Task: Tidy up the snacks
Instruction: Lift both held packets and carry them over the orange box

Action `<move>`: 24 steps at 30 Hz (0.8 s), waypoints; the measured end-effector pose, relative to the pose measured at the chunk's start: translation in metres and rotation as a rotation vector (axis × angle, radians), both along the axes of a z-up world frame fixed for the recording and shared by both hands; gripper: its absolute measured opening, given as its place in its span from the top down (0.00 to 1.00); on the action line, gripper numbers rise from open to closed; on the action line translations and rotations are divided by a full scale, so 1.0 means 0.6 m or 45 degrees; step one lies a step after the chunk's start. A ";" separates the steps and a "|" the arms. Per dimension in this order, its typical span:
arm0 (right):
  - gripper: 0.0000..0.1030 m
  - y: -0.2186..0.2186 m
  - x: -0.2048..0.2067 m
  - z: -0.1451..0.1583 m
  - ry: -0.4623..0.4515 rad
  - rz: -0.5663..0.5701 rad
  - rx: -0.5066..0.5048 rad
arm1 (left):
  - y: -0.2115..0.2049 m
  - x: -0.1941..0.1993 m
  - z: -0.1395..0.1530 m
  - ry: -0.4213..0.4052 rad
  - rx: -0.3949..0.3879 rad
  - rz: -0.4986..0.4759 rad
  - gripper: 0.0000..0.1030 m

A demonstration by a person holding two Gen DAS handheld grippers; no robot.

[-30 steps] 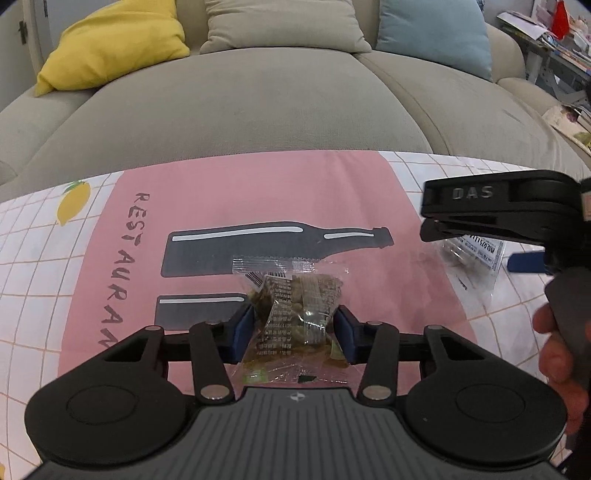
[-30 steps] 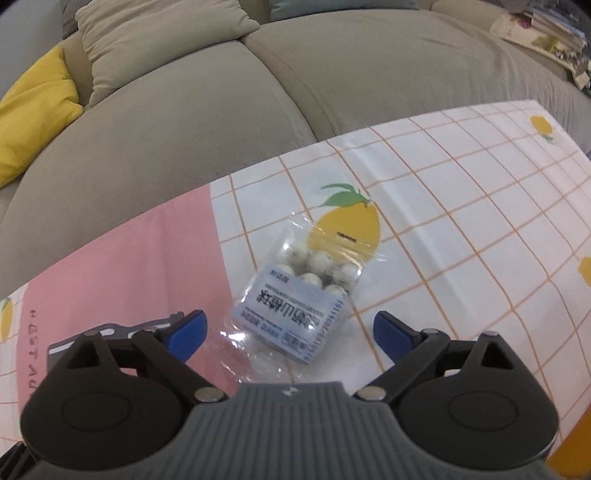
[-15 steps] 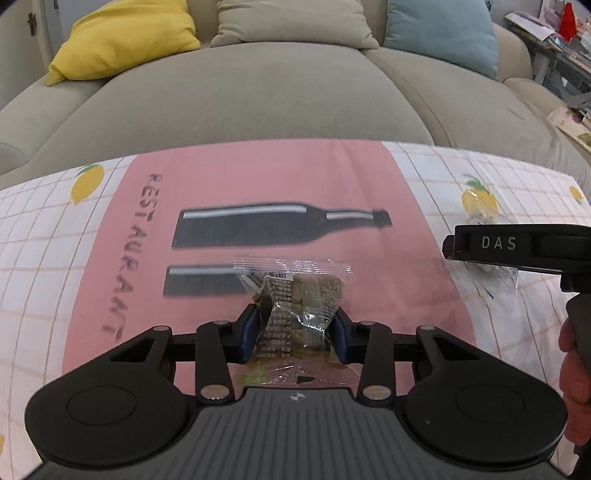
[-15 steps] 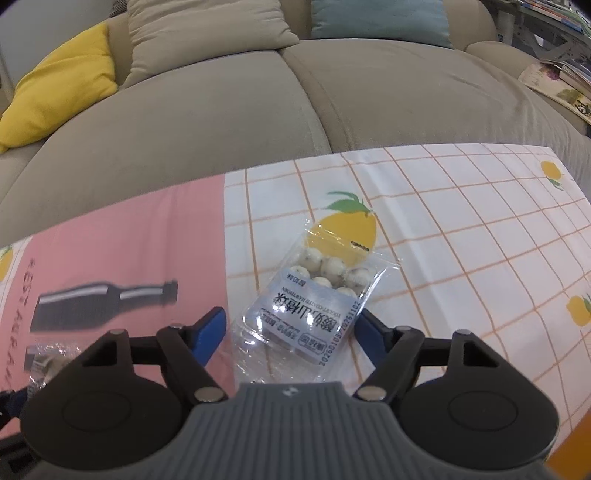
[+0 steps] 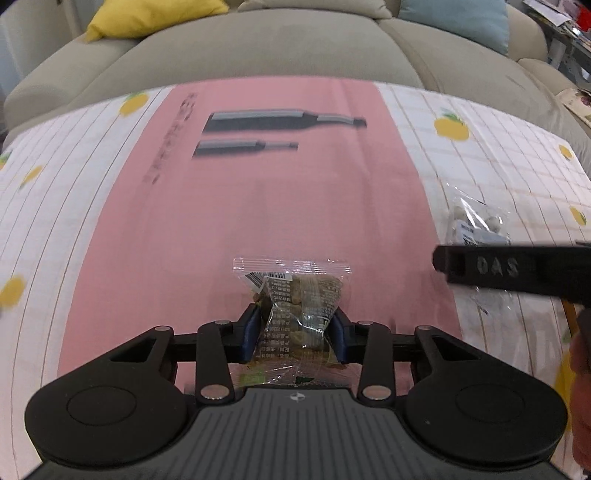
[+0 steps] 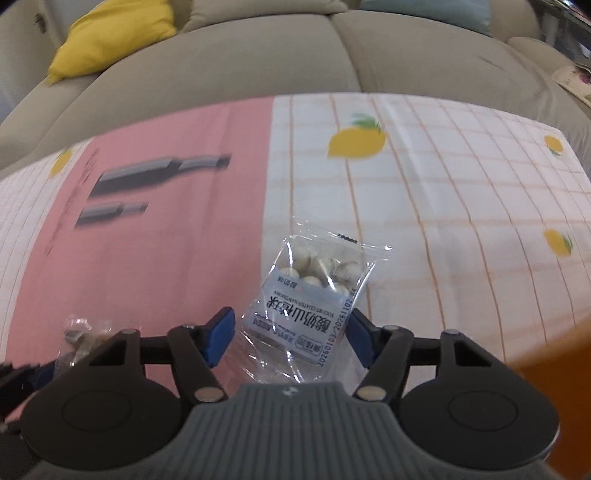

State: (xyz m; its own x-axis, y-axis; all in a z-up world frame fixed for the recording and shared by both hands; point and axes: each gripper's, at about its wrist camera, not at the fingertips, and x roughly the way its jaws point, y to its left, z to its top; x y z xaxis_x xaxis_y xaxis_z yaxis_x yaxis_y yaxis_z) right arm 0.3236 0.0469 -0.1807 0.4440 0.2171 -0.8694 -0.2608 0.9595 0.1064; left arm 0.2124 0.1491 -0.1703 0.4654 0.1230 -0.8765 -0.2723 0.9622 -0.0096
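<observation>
Looking down along the left gripper (image 5: pixel 295 328), we've got its blue pads squeezed in on both sides of a clear packet of brownish snacks (image 5: pixel 295 295), so the fingers are clamped on it. That packet sits over the pink stripe of the tablecloth (image 5: pixel 221 221), and its sealed top edge sticks out ahead of the fingertips. Two dark printed bottles (image 5: pixel 280 122) show further up the pink stripe.

Over on the right gripper (image 6: pixel 291 332), the jaws are closing, with a clear packet of white yogurt balls (image 6: pixel 310 291) between them. The pad on the right of the picture looks to be right against the packet's edge; the one on the left is just beside the wrapper and we can't tell if it's touching yet. So nothing's squeezed there as far as we can see. That packet lies near the line where the pink stripe meets the white checked part with the lemon prints (image 6: pixel 354 142).

From the left camera we also catch the right gripper's black finger poking in from the right edge, and part of a hand (image 5: pixel 581 369) behind it. The brownish packet shows up in the lower left corner of the right camera too.

Behind the table sits a grey-beige sofa (image 5: pixel 280 48) with a yellow cushion (image 5: pixel 147 16) and a blue cushion (image 5: pixel 461 18). Everything's a bit blurry.
</observation>
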 end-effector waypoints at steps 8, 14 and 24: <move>0.38 -0.027 -0.118 0.003 -0.029 0.179 -0.070 | 0.000 -0.071 0.004 -0.002 -0.059 0.093 0.58; 0.38 -0.062 -0.177 0.016 -0.029 0.174 -0.033 | 0.003 -0.115 0.025 -0.103 -0.158 0.170 0.59; 0.39 -0.118 -0.288 0.105 -0.232 0.155 0.069 | -0.045 -0.139 0.147 -0.295 -0.225 0.104 0.59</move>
